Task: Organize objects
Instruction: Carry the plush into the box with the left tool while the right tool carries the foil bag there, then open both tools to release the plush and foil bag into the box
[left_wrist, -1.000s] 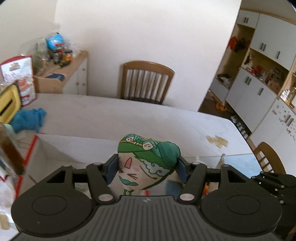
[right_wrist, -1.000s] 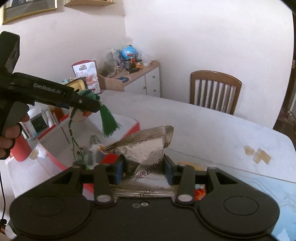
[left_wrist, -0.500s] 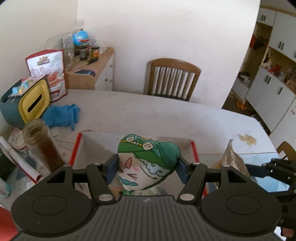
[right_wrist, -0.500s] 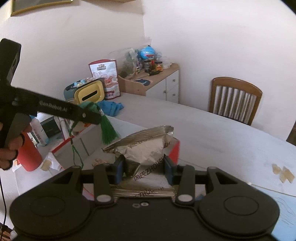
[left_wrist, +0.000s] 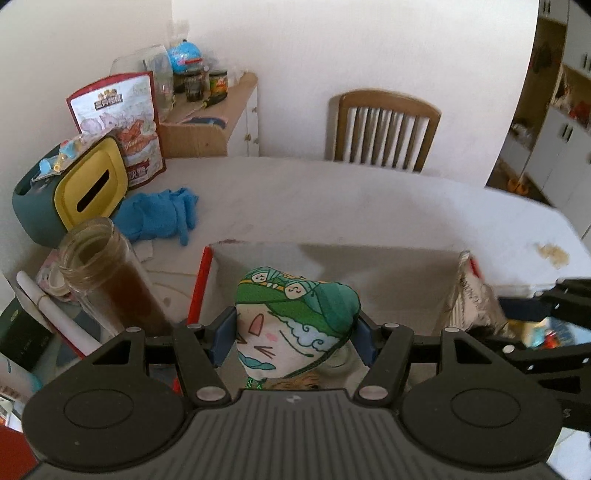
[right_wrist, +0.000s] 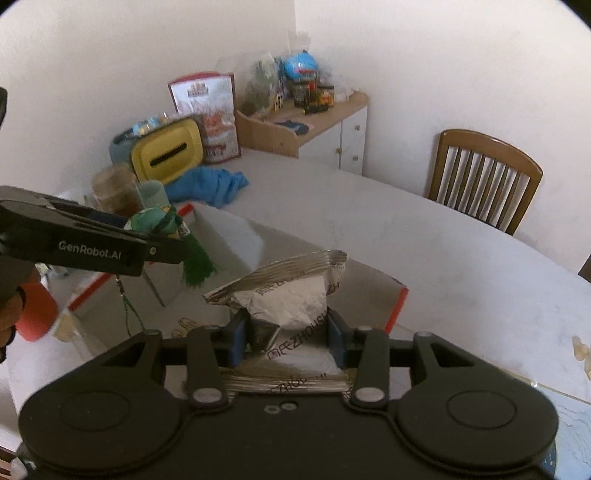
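Left gripper (left_wrist: 293, 338): blue pads closed tight on the fabric sachet (left_wrist: 295, 325), green turban print with a cat face, dead centre of the left wrist frame. Right wrist view shows the same gripper coming in from the left edge, sachet's green tassel (right_wrist: 197, 264) and beaded cord hanging below it.

Right gripper (right_wrist: 286, 334): jaws clamped on the silver foil snack bag (right_wrist: 291, 301), crumpled, crimped top edge fanned toward frame centre. That bag also shows at the right edge of the left wrist frame (left_wrist: 474, 299).

Both items are held above the open cardboard box (left_wrist: 332, 266), red outer sides, pale inside, sitting on the white table (left_wrist: 369, 199). Contact with the box floor: can't tell.

Left of the box in the left wrist view:
- open jar with brown contents (left_wrist: 107, 277), just beside the box's red wall
- blue gloves (left_wrist: 155, 216) bunched on the table
- teal-and-yellow tissue box (left_wrist: 74, 192)
- red-and-white stand-up pouch (left_wrist: 118, 122) behind it

Wooden chair (left_wrist: 384, 131) at the far table edge, upper centre. Low cabinet (right_wrist: 314, 122) with jars and a small globe on top, upper centre of the right wrist frame.
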